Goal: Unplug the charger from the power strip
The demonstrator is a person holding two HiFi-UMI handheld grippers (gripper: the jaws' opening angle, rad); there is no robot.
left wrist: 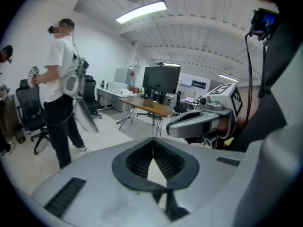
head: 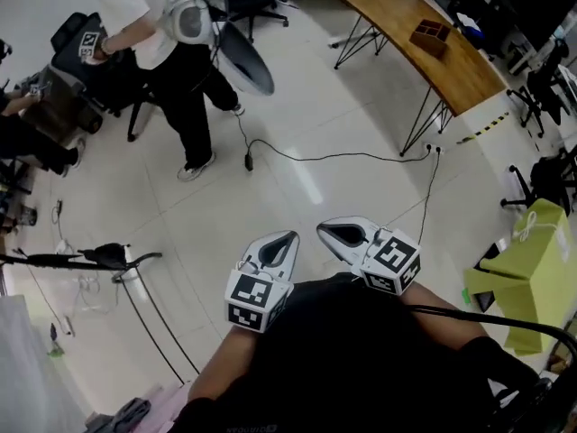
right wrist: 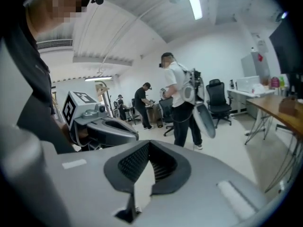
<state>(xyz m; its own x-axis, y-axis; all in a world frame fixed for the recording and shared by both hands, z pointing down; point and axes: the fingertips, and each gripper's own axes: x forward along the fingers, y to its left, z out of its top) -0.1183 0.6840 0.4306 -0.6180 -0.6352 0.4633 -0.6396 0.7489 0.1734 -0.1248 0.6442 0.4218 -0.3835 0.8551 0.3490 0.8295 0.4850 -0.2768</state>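
Jaws of left tool and right tool pinched shut, nothing between; both held side by side, low in head view. Small white power strip well apart, on floor by leg of wooden bench; black cable runs to it. No charger discernible, too small; presumably at strip. Likely light, rigid, smooth plastic: grip housing flanks, not cord; pin strip, or it lifts
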